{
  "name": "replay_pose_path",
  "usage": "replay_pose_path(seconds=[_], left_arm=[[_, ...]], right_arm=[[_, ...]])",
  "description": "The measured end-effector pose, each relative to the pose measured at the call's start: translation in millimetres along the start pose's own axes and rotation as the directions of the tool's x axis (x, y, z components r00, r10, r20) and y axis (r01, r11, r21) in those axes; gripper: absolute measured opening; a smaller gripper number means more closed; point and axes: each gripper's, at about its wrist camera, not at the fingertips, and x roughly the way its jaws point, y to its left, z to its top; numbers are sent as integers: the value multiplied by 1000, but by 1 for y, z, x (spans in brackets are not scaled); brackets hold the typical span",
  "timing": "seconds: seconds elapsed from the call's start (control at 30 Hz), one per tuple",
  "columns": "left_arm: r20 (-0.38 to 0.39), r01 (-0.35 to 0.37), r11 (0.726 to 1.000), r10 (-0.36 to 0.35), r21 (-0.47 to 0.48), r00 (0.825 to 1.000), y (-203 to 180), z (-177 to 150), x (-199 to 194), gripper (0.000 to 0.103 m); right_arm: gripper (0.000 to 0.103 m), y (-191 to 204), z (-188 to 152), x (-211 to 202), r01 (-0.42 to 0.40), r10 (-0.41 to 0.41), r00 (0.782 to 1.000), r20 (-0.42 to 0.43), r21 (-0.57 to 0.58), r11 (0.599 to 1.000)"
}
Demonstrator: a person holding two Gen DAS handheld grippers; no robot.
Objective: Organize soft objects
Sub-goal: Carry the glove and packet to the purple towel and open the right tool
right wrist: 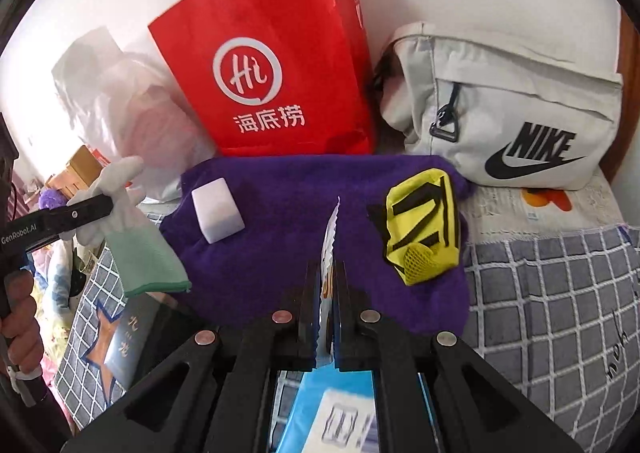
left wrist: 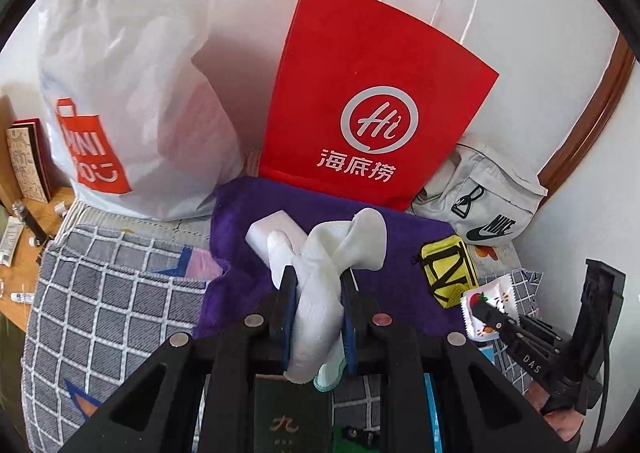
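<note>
Left wrist: left gripper (left wrist: 318,285) clamped on white glove (left wrist: 320,293), carried above purple towel (left wrist: 320,213); dangling fingers could snag. Right wrist: right gripper (right wrist: 328,273) pinched shut on thin packet (right wrist: 329,249) over the towel; edge grip might slip.

White glove (left wrist: 320,293) with mint cuff, hanging limp over purple cloth (right wrist: 280,193); serrated-edge packet (right wrist: 329,249) edge-on.

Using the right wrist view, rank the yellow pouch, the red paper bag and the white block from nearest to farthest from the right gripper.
From the right gripper:
1. Yellow pouch, just right of the fingers, on the purple cloth.
2. White block, ahead to the left, on the same cloth.
3. Red paper bag, standing behind the cloth at the wall.
</note>
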Motion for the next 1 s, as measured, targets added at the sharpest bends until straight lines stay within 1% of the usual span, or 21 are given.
replay_pose_path(seconds=[0.07,0.17,0.33,0.4,0.5,0.67,0.8,0.83,0.87,0.9,0.93,0.97,1.0], left_arm=[[-6,6,1000,-6,0,1000,0,3,11,18],[-26,-1,1000,1,-1,1000,3,4,29,18],[-76,-5,1000,3,-23,997,14,-1,59,18],[-92,-15,1000,13,-22,996,16,-3,68,19],[-121,-55,998,53,-12,991,18,-5,81,19],[-152,-79,997,79,1,985,21,-5,96,20],[-167,-84,996,83,0,982,23,-4,103,22],[-172,-85,996,84,-1,982,23,-4,103,23],[-176,-83,997,82,-2,981,23,-4,104,23],[-179,-80,997,77,-6,981,24,-4,105,25],[-184,-77,997,74,-11,980,24,-4,105,26],[-190,-75,997,71,-13,979,25,-4,105,31],[-192,-73,997,68,-15,979,25,-4,104,36]], right_arm=[[6,-5,3,11,-25,25,999,-26,10,1000],[6,-16,7,25,-53,55,998,-40,53,997],[6,-19,9,44,-83,87,993,-84,54,995],[7,-20,8,51,-80,85,991,-99,50,996],[7,-21,7,60,-66,70,990,-119,38,997],[8,-29,7,74,16,-13,989,-146,20,1000],[8,-32,7,78,31,-29,987,-159,9,999],[11,-33,7,78,25,-23,986,-164,8,1000],[18,-34,6,78,20,-19,986,-164,6,1000],[22,-37,7,78,23,-21,987,-158,7,1000],[30,-39,7,76,30,-29,988,-149,9,999],[34,-40,7,74,26,-24,989,-144,12,1000],[35,-41,8,72,16,-14,990,-141,14,1000]])
